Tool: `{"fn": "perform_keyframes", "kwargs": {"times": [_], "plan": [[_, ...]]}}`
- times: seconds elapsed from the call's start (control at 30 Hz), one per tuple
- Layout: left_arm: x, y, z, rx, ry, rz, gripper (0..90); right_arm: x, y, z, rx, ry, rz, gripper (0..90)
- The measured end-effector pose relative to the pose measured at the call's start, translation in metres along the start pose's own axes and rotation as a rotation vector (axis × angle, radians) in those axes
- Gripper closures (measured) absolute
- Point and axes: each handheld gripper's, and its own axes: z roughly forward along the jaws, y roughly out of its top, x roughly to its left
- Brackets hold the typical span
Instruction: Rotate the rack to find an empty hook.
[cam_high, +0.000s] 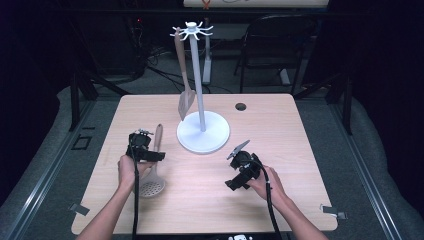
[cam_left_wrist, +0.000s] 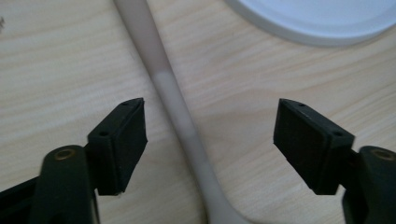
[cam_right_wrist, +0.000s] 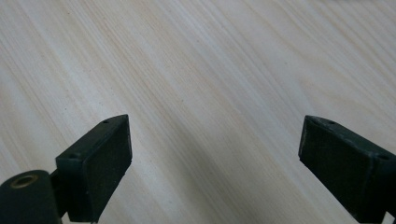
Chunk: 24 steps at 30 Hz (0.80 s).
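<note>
Floor, left: grey carpet (cam_high: 55, 150) runs beside the table, with a metal rail along its edge.
Table: a pale wooden tabletop (cam_high: 210, 195), grain running across, with a round cable hole (cam_high: 241, 106) near the far edge.
Left gripper: the left gripper (cam_left_wrist: 210, 135) sits low over the left half of the table, jaws apart and straddling the spoon's handle, pads clear of it on both sides.
Slotted spoon: the slotted spoon (cam_high: 152, 170) lies flat on the wood, perforated bowl toward the person, wooden grip pointing away, just left of the stand's base.
Stand: a white utensil stand (cam_high: 202, 132) rises mid-table, hooks at the top.
Spatula: a wooden spatula (cam_high: 184, 80) hangs from one hook, blade down by the pole.
Right gripper: the right gripper (cam_right_wrist: 215, 154) hovers over bare wood, jaws wide apart, nothing between them.
Room behind: dark, with a black chair (cam_high: 272, 45) and cables on the floor.
</note>
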Motion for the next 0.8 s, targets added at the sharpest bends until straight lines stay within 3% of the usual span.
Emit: {"fn": "perform_keyframes", "kwargs": {"times": [0.13, 0.43, 0.57, 0.8], "plan": [[0.0, -0.003, 0.012, 0.071, 0.022, 0.035, 38.9, 0.0, -0.001, 0.0, 0.007, -0.001, -0.005, 9.6], [0.006, -0.009, 0.019, 0.103, 0.042, 0.052, 64.7, 0.001, -0.001, -0.001, 0.016, -0.004, -0.01, 10.9], [0.004, -0.008, 0.019, 0.109, 0.054, 0.08, 64.7, 0.0, -0.001, -0.001, 0.02, -0.005, -0.014, 11.0], [0.011, -0.012, 0.014, 0.118, 0.019, 0.077, 66.8, 0.002, -0.002, -0.001, 0.015, -0.009, -0.009, 11.2]]}}
